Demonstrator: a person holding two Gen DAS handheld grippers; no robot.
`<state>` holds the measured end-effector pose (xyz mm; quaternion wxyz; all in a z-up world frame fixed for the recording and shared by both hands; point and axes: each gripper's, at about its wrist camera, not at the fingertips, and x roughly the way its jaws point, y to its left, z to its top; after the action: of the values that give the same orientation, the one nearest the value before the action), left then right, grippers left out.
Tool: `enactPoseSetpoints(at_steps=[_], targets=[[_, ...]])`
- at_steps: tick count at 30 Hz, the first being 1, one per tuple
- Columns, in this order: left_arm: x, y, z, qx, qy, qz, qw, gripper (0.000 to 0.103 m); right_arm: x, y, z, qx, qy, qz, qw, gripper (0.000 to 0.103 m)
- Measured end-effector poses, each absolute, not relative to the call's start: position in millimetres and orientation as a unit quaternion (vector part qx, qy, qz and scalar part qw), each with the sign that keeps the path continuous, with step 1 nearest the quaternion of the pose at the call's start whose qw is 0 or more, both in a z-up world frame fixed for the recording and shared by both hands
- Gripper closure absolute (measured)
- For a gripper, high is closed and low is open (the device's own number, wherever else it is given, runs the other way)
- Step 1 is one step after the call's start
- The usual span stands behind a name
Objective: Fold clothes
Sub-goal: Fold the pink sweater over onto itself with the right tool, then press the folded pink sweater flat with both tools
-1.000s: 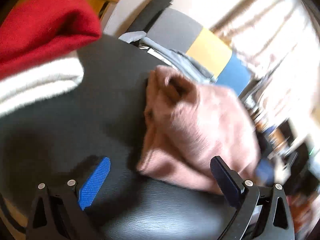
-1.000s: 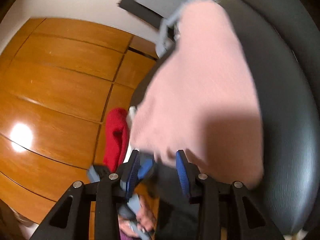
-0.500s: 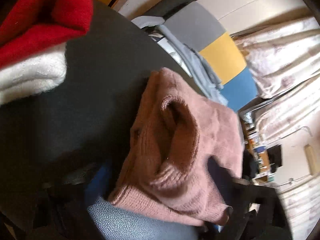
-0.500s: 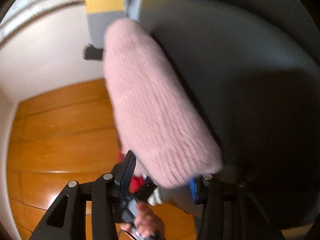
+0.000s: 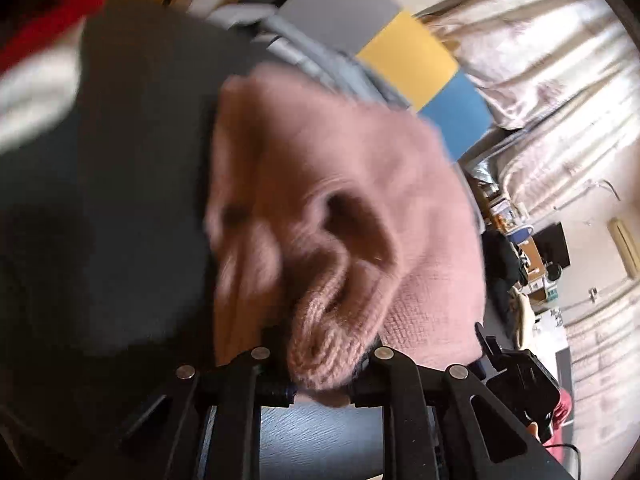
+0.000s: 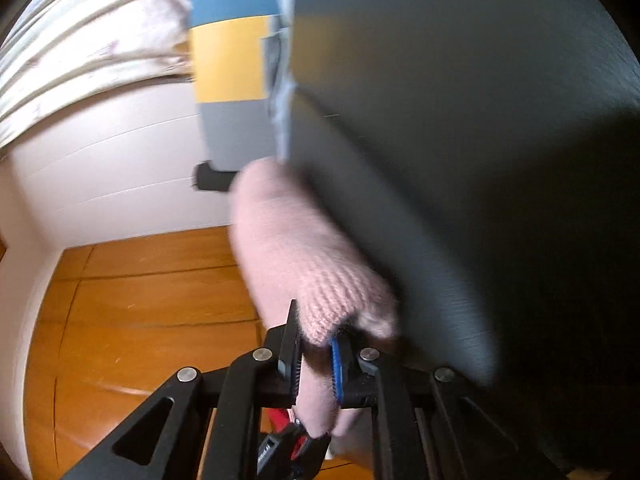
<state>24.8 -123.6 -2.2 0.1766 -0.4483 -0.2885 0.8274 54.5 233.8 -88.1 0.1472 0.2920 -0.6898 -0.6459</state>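
Note:
A folded pink knit sweater lies on a dark leather seat. My left gripper is shut on its near ribbed edge, and the knit bulges up between the black fingers. In the right wrist view the same pink sweater runs along the edge of the dark seat. There my right gripper is shut on its near end, with the blue pad pressed into the knit. A red garment on a white one lies at the seat's far left.
A grey, yellow and blue chair back with a grey garment draped on it stands behind the seat. Pale curtains hang to the right. Wooden floor and a white wall lie to the left of the seat.
Both grippers went from open to shut on the pink sweater. The left one moved in onto the ribbed edge, and the right one closed on the sweater's other end.

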Motion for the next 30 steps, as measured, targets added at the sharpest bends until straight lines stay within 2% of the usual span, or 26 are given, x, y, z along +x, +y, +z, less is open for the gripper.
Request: enactPoseSetpoints(at_steps=[2, 6, 8, 10, 13, 17, 19, 21, 23, 25, 28, 30], targets=[[32, -127, -1, -0.434, -0.288, 0.835, 0.179, 0.083, 51, 232, -93, 0.303, -0.69, -0.641, 0.149, 0.094], [48, -145, 3, -0.426, -0.317, 0.831, 0.167, 0.077, 55, 248, -82, 0.34, -0.662, -0.65, 0.153, 0.078], [55, -154, 6, -0.429, -0.332, 0.824, 0.165, 0.07, 62, 262, -74, 0.356, -0.644, -0.659, 0.156, 0.078], [55, -156, 15, -0.421, -0.32, 0.835, 0.153, 0.06, 77, 267, -59, 0.365, -0.61, -0.686, 0.153, 0.077], [51, -158, 31, -0.405, -0.297, 0.855, 0.131, 0.051, 92, 279, -30, 0.36, -0.55, -0.741, 0.139, 0.075], [34, -163, 64, -0.369, -0.274, 0.882, 0.102, 0.049, 89, 275, 22, 0.342, -0.445, -0.814, 0.15, 0.075], [13, -155, 85, -0.349, -0.27, 0.889, 0.119, 0.048, 75, 253, 37, 0.346, -0.375, -0.845, 0.161, 0.075], [1, -128, 98, -0.327, -0.221, 0.909, 0.133, 0.046, 60, 230, 52, 0.349, -0.302, -0.87, 0.171, 0.075], [-10, -97, 111, -0.303, -0.16, 0.928, 0.145, 0.033, 43, 204, 60, 0.356, -0.237, -0.885, 0.184, 0.075], [-18, -69, 117, -0.284, -0.097, 0.942, 0.151, 0.029, 41, 179, 56, 0.373, -0.187, -0.887, 0.199, 0.076], [-30, -47, 89, -0.315, -0.002, 0.941, 0.127, 0.029, 42, 139, 43, 0.405, -0.112, -0.884, 0.203, 0.076], [-35, -58, 61, -0.359, -0.003, 0.929, 0.09, 0.029, 42, 127, 30, 0.423, -0.081, -0.88, 0.202, 0.076]])
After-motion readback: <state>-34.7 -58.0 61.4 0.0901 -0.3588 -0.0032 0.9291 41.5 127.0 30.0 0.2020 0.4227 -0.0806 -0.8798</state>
